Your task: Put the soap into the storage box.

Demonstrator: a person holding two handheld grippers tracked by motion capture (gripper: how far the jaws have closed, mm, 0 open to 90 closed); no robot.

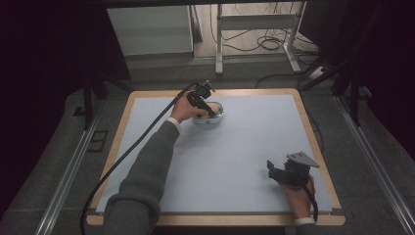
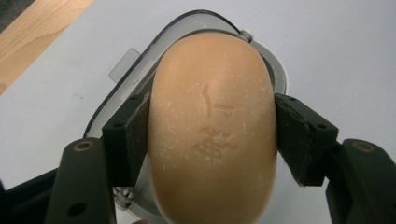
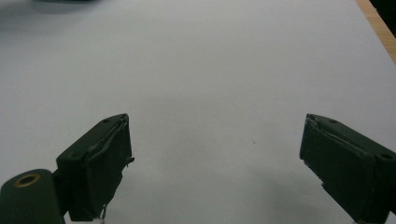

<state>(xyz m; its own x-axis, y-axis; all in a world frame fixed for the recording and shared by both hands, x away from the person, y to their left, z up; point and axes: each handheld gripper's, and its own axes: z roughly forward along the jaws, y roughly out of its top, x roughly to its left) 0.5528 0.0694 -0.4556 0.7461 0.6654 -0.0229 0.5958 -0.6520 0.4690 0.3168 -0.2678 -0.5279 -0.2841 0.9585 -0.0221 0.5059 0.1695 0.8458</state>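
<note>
A tan oval bar of soap (image 2: pixel 212 126) with a stamped mark sits between the pads of my left gripper (image 2: pixel 212 135), which is shut on it from both sides. Right beneath the soap lies a clear plastic soap dish (image 2: pixel 135 74) on the pale blue mat. In the high view the left gripper (image 1: pixel 208 110) is at the far middle of the mat, over the dish (image 1: pixel 215 119). My right gripper (image 1: pixel 272 169) rests near the front right of the mat, and in its own view the right gripper (image 3: pixel 215 158) stands open with bare mat between its pads.
The pale blue mat (image 1: pixel 235 156) covers a wooden-edged table (image 1: pixel 315 142). Cables trail from both grippers toward the front. Beyond the table's far edge stand a white cabinet (image 1: pixel 151 29) and metal desk legs (image 1: pixel 220 44) with floor cables.
</note>
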